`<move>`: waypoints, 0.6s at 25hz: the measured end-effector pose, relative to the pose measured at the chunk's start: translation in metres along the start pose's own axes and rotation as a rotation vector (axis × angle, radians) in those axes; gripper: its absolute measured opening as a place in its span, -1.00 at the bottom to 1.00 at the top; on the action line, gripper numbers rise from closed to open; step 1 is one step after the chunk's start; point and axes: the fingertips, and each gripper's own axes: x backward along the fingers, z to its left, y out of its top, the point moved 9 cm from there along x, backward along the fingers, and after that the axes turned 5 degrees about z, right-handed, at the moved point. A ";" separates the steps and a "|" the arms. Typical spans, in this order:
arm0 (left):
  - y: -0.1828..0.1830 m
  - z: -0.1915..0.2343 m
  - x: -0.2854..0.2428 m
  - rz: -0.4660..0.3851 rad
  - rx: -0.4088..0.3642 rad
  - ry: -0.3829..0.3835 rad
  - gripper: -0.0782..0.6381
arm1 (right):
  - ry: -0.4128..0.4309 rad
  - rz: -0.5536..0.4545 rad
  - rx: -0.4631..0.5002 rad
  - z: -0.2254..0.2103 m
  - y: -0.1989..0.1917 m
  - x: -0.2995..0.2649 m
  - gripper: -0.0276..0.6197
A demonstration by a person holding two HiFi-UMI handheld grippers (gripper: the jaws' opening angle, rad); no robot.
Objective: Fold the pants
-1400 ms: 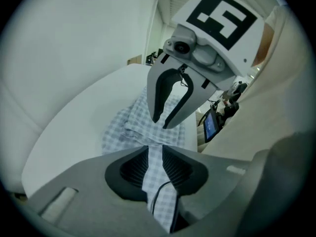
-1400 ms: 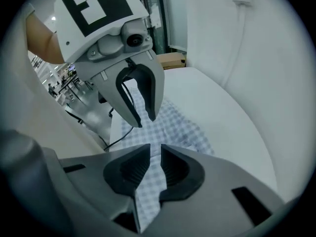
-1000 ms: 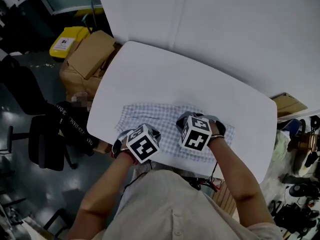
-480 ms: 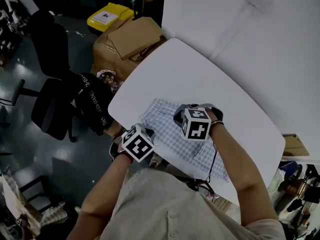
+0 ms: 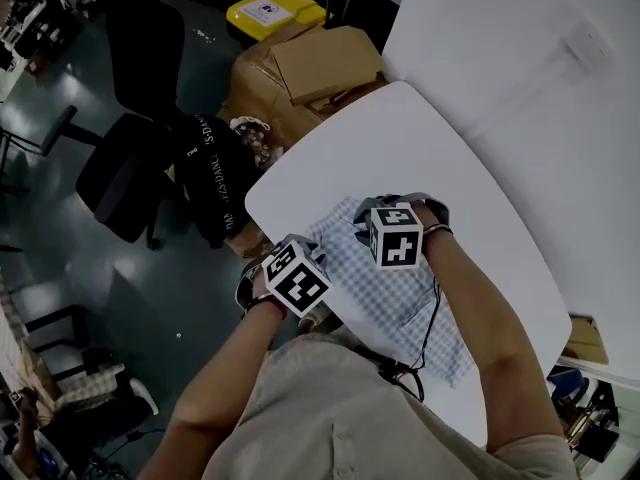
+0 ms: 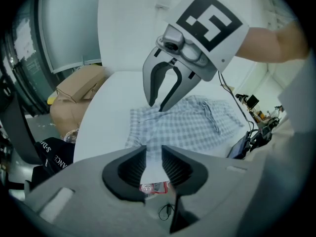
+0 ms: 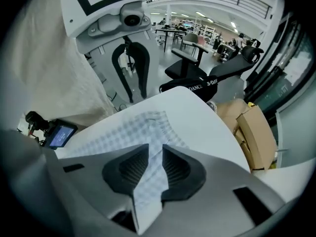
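Light checked pants (image 5: 400,298) lie flat along the near side of the white table (image 5: 400,148). Both grippers stand at the pants' left end and point steeply down. My left gripper (image 5: 296,268) is at the table's near-left edge; its jaws (image 6: 154,164) are opening, with a strip of checked cloth showing in the narrow gap. My right gripper (image 5: 390,223) is further in over the cloth; its jaws (image 7: 150,169) are also opening, with pants fabric (image 7: 123,132) between them. In the left gripper view the right gripper's tips (image 6: 160,106) rest at the pants' (image 6: 192,125) far edge.
Cardboard boxes (image 5: 310,68) and a yellow bin (image 5: 270,8) stand beyond the table's left end. A black office chair (image 5: 130,168) and a black lettered bag (image 5: 215,183) sit on the floor beside it. A small screen device (image 7: 60,135) hangs near the person's body.
Both grippers have moved from the middle of the pants' near edge to its left end and rolled. The head view has swung left with them.
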 end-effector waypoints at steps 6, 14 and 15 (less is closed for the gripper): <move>-0.003 0.018 -0.015 0.006 0.070 0.020 -0.16 | 0.006 0.049 0.127 -0.028 0.008 -0.027 -0.41; -0.007 0.055 -0.045 -0.010 0.278 -0.073 -0.13 | 0.114 0.107 0.252 -0.055 0.015 -0.065 -0.19; -0.010 0.058 -0.049 0.001 0.291 -0.076 -0.13 | 0.127 0.121 0.258 -0.057 0.015 -0.069 -0.19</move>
